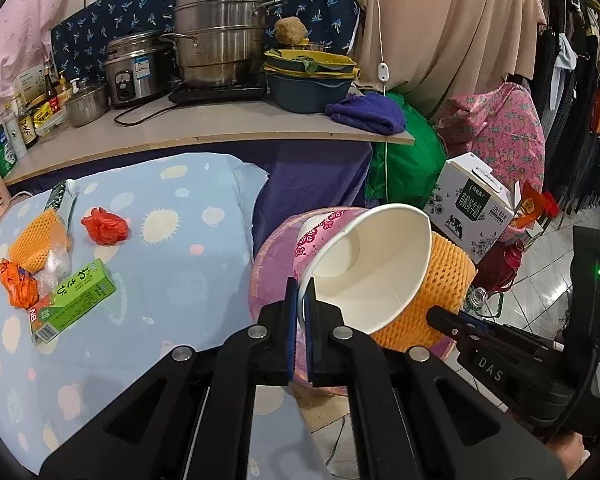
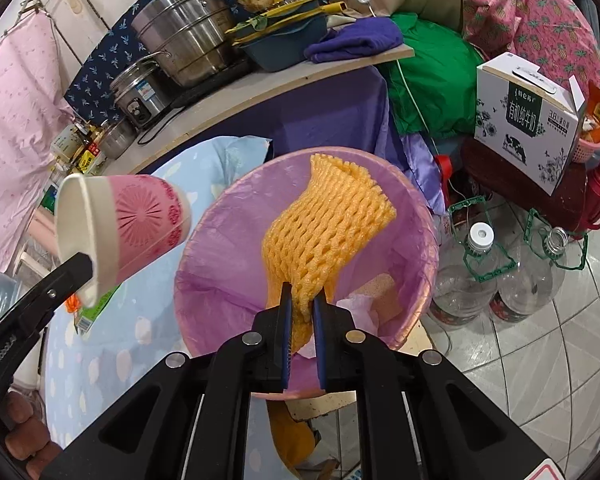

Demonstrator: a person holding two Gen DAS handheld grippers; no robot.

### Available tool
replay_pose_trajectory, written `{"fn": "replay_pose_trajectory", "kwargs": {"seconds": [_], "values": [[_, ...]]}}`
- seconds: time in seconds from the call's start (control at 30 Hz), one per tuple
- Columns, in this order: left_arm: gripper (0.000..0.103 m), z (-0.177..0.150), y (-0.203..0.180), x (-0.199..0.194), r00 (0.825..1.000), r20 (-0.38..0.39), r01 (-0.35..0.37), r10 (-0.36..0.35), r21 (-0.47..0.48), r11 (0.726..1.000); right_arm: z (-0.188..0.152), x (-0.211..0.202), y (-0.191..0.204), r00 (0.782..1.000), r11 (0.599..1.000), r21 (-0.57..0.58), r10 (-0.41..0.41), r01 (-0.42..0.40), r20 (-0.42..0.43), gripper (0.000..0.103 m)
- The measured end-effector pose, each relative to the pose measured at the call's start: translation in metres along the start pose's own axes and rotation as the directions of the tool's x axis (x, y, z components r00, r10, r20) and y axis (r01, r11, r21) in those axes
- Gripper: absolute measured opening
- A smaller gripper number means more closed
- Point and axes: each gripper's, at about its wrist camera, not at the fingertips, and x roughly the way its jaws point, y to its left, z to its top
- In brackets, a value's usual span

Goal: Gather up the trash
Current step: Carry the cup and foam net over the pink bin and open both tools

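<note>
Foam net (image 2: 324, 232) pinched in right hand-held gripper (image 2: 302, 304)

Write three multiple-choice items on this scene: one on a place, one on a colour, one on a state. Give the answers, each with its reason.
1. Where is the orange foam net?
A. Above the bin
B. On the shelf
C. On the floor

2. What colour is the bin liner?
A. Black
B. Purple
C. White

3. The left gripper is:
A. Wide open
B. Empty
C. Shut on the paper cup

Answers: 1 A, it hangs from the right gripper over the bin mouth; 2 B, purple plastic lines the bin; 3 C, the pads pinch the rim.
</note>
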Motion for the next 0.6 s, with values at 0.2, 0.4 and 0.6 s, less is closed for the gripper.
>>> {"fn": "replay_pose_trajectory", "kwargs": {"seconds": [0.2, 0.4, 0.6], "values": [[0.003, -0.002, -0.01, 0.019, 1.0, -0.026, -0.004, 0.005, 0.023, 1.0, 0.0, 0.01, -0.005, 1.0, 1.0, 0.015, 0.011, -0.011, -0.019, 0.015], [0.023, -0.004, -0.006, 0.03, 0.999, -0.044, -0.018, 0.018, -0.002, 1.0, 0.001, 0.008, -0.007, 1.0, 0.999, 0.038, -0.005, 0.004, 0.008, 0.04], [0.033, -0.003, 0.006, 0.026, 0.999, -0.035, -0.038, 0.036, -0.034, 0.999, 0.006, 0.006, -0.004, 1.0, 0.999, 0.037, 0.003, -0.003, 0.02, 0.043]]}}
